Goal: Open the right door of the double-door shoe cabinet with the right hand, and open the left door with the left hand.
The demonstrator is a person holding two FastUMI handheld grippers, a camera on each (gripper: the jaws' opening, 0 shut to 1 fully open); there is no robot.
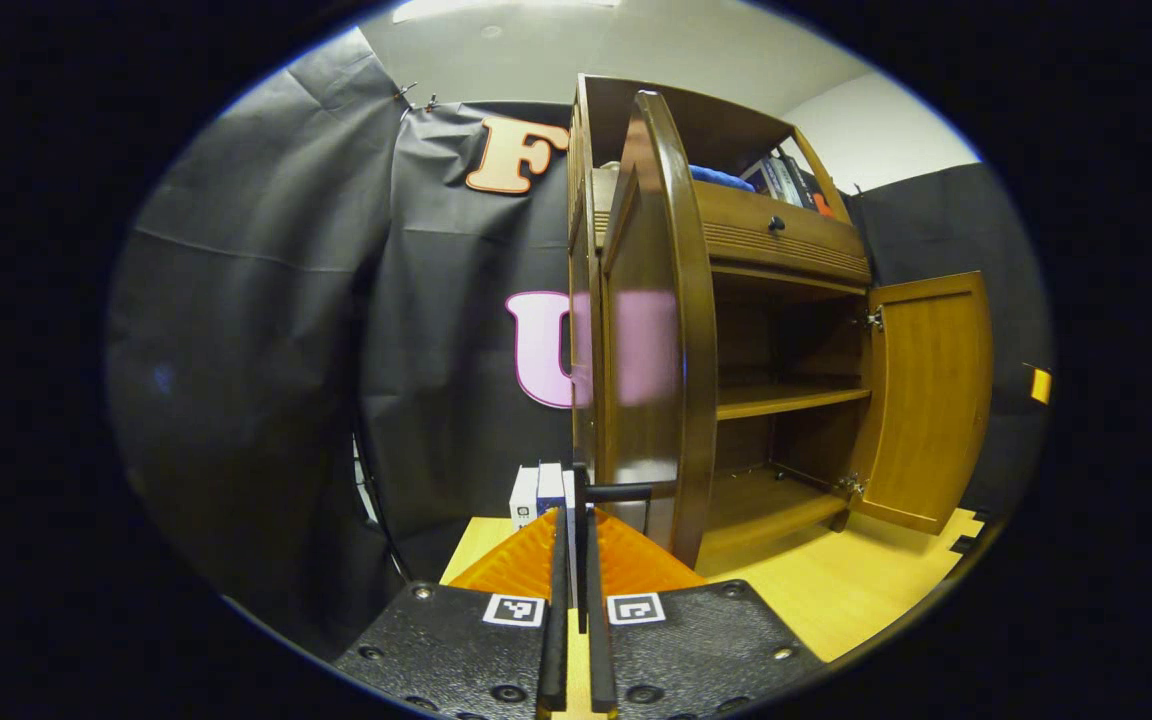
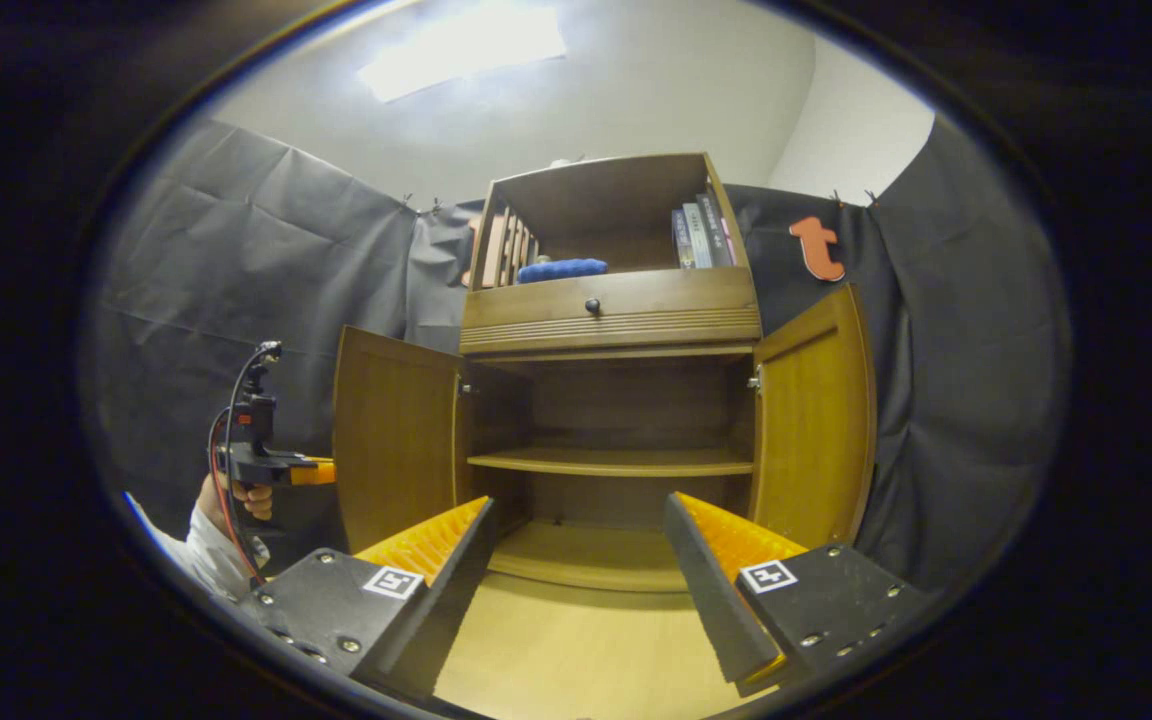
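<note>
In the left gripper view, the left gripper (image 1: 576, 560) at bottom centre has its jaws pressed together on the thin dark handle (image 1: 621, 492) of the brown wooden shoe cabinet's left door (image 1: 651, 340), seen edge-on mid-frame. The open right door (image 1: 926, 395) stands at right. The right gripper view faces the cabinet (image 2: 611, 310) squarely, both doors swung wide; the right gripper (image 2: 581, 590) has its jaws well apart, holding nothing. Book spines (image 2: 701, 232) are too small to read.

- Left gripper (image 1: 576, 530): fingers pressed nearly together, pointing forward, level.
- Right gripper (image 2: 576, 540): fingers spread wide, gripping nothing.
- A hand (image 2: 236, 497) holds the left gripper, far left.
</note>
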